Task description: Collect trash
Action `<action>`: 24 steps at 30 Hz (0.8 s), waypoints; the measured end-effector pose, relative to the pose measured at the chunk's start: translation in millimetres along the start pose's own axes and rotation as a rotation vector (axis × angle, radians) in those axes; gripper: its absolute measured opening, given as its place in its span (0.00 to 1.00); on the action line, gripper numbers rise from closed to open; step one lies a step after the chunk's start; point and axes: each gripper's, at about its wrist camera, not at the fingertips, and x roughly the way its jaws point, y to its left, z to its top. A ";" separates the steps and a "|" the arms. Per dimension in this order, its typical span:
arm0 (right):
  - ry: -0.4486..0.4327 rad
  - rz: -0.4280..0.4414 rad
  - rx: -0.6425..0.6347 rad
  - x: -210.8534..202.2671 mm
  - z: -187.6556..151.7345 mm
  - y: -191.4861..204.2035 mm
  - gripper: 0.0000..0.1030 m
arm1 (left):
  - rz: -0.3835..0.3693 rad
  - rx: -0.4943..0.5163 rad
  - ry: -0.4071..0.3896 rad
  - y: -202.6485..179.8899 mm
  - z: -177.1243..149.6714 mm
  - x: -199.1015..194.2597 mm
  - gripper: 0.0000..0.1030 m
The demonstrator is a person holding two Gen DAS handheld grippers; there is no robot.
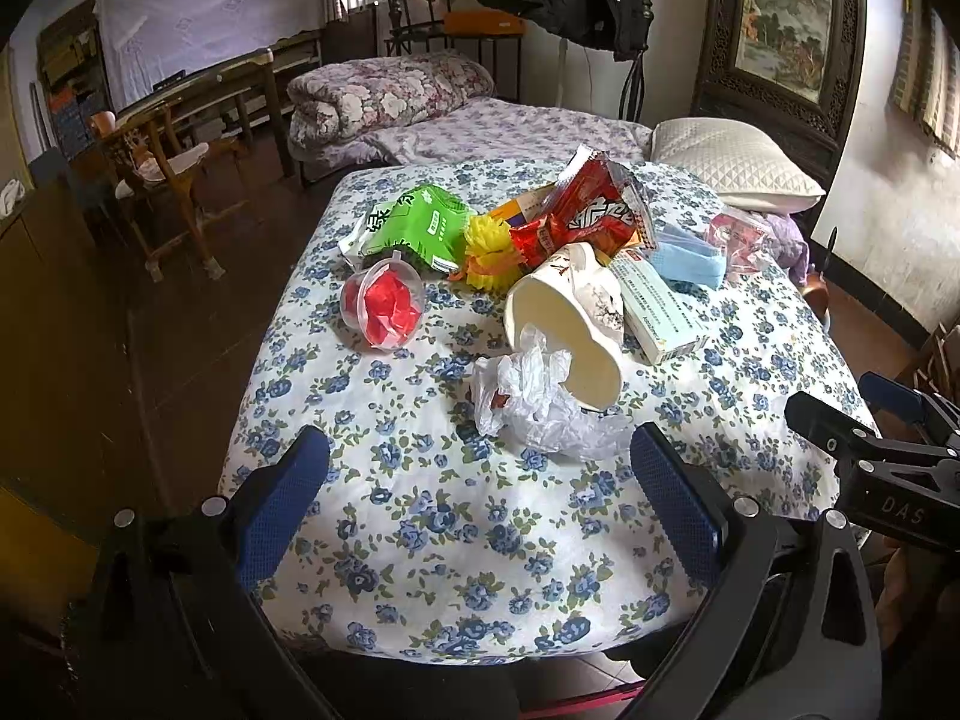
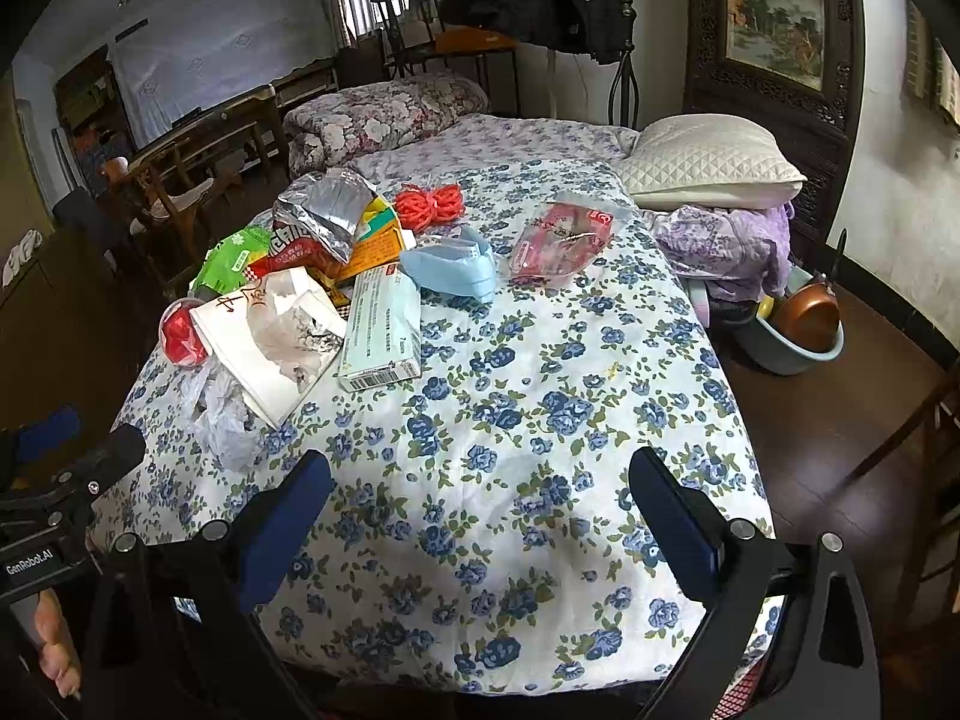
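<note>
Lying at the centre of the left wrist frame on the blue-flowered quilt, the crumpled clear plastic bag is looking light, limp and slippery, best pinched at a bunched fold, while both left tongs and right tongs are hanging apart and empty.

Black tool, blue textured pads

My paper cup hides part of the white box | red snack bag covers the orange box under it | small print on the white box too tiny to read | my right gripper cut off at the picture's edge
</note>
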 end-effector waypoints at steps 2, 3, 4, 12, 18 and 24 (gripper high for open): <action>0.001 -0.001 0.000 0.2 -0.1 -0.2 0.94 | 0.000 0.000 0.000 0.0 0.0 -0.1 0.94; 0.001 -0.002 0.001 0.1 -0.1 0.0 0.94 | -0.002 0.000 0.000 -0.1 0.0 -0.1 0.94; 0.003 -0.002 0.002 0.6 -0.4 -0.1 0.94 | -0.003 0.002 0.000 0.2 -0.1 0.3 0.94; 0.013 -0.004 -0.001 3.6 -1.2 -1.1 0.94 | -0.002 0.003 0.000 -0.4 -0.3 1.0 0.94; 0.016 -0.005 0.000 4.5 -1.4 -0.9 0.94 | -0.005 0.001 0.000 -0.2 -0.3 0.8 0.94; 0.016 -0.005 0.001 4.9 -1.5 -1.1 0.94 | -0.004 0.002 0.000 -0.7 -0.7 1.0 0.94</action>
